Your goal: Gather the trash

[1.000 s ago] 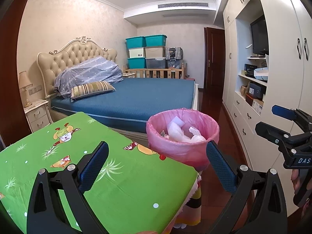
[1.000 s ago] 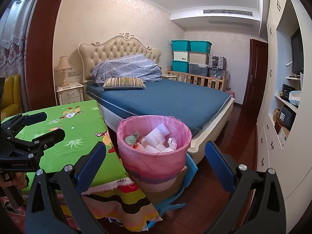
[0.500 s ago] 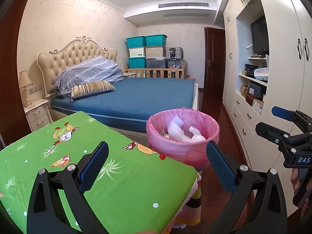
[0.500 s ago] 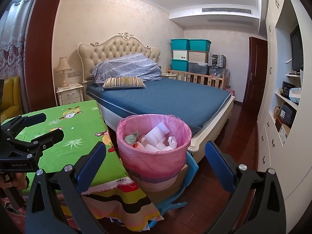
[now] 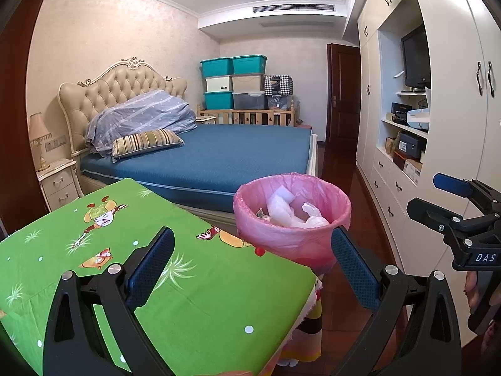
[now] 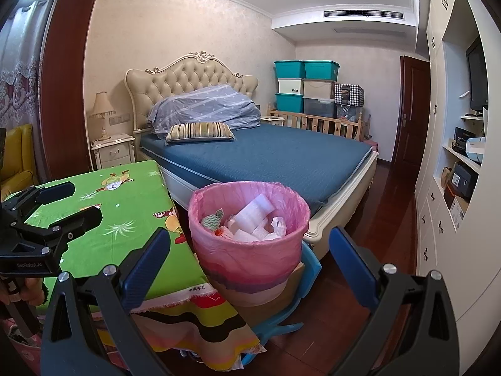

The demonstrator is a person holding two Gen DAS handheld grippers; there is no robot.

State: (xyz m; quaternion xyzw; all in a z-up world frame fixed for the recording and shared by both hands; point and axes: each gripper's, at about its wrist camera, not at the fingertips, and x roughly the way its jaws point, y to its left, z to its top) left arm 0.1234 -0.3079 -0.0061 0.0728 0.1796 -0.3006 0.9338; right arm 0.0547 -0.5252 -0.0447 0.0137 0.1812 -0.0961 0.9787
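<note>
Table [image 5: 203, 297] w/ green cartoon cloth [image 6: 125, 219], bare top; pink-lined bin [image 6: 250, 250] sits beside on blue stool [image 6: 308, 266].

A home bedroom: a bed [image 6: 269, 156] with tufted headboard [image 6: 188, 78], a nightstand [image 6: 112, 150] with lamp [image 6: 100, 109], built-in white wardrobes [image 5: 469, 94], stacked storage bins [image 6: 305, 84]

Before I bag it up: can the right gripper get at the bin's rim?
Probably yes. The right gripper is open and empty, the bin sits straight ahead between its fingers, and nothing stands between them. The table lies off to the left.
</note>
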